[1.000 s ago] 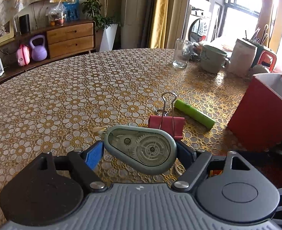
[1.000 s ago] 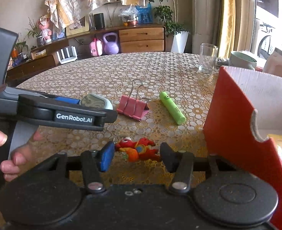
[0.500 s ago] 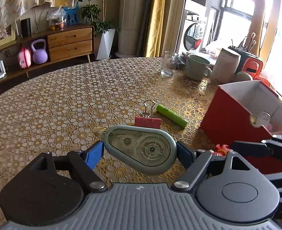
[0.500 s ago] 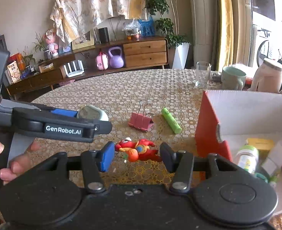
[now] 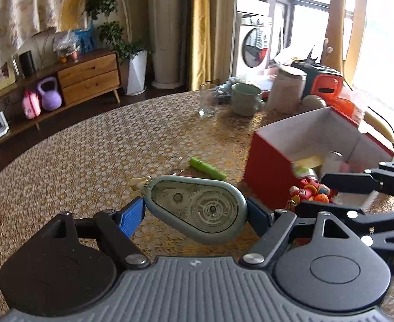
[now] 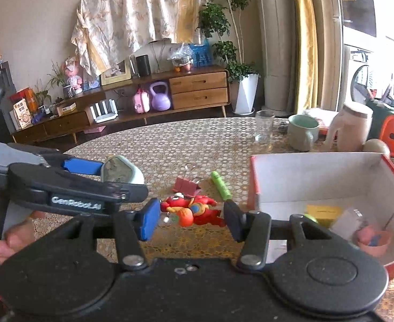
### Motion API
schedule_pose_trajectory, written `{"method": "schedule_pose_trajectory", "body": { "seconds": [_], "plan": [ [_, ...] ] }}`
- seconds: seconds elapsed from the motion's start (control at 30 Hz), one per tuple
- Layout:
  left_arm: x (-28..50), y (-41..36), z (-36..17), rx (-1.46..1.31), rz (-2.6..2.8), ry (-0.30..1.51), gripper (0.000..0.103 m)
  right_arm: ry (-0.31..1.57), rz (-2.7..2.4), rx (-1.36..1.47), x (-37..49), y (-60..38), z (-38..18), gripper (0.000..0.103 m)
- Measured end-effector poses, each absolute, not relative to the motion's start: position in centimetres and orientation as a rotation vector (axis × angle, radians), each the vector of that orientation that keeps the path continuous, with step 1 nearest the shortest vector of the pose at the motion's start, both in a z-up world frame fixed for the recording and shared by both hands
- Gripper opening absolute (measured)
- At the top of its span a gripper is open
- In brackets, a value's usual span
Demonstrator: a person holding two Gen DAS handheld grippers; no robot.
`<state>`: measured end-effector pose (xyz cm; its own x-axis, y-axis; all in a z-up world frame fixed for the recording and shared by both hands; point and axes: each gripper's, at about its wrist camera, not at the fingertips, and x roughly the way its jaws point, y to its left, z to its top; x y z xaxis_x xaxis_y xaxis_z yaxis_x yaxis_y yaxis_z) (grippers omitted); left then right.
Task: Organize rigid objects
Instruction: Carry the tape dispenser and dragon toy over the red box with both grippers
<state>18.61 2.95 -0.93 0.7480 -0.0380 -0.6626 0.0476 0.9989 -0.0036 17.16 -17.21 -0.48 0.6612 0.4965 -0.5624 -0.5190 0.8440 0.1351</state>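
Observation:
My left gripper (image 5: 195, 214) is shut on a grey-green correction tape dispenser (image 5: 197, 210) and holds it above the table; it also shows in the right wrist view (image 6: 120, 173). My right gripper (image 6: 191, 216) is shut on a red toy figure (image 6: 191, 210), also held up in the air, and seen in the left wrist view (image 5: 311, 190). The red box (image 6: 253, 177) with white inside stands to the right and holds several small items. A green marker (image 6: 221, 185) and a pink binder clip (image 6: 185, 185) lie on the table.
A glass (image 6: 264, 126), a green mug (image 6: 301, 131) and a white jug (image 6: 349, 126) stand at the table's far right. The patterned tablecloth (image 5: 89, 161) covers the round table. A wooden sideboard (image 6: 197, 91) stands by the far wall.
Both grippers have risen well above the table with their objects. The box's inside has come into view below the right gripper, and the left view has swung toward the box.

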Motion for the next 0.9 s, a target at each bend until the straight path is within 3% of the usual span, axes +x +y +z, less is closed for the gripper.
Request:
{"method": "schedule_pose_trajectory", "body": {
  "seconds": [0.1,0.17,0.37,0.9],
  "plan": [
    [18.5,1.5,0.2,0.032,-0.066,0.722,0.082,0.623,0.56,-0.034,17.0,-18.7,0.3,0.052],
    [18.4,0.5,0.8,0.041,-0.075,0.719,0.082,0.63,0.557,-0.031,17.2,-19.7,0.8,0.035],
    [18.8,-2.2,2.2,0.076,-0.118,0.712,0.082,0.631,0.51,-0.039,18.0,-21.7,1.4,0.028],
    [19.4,-4.0,0.9,0.094,-0.139,0.721,0.082,0.68,0.576,-0.032,16.3,-23.5,-0.5,0.035]
  ]
}}
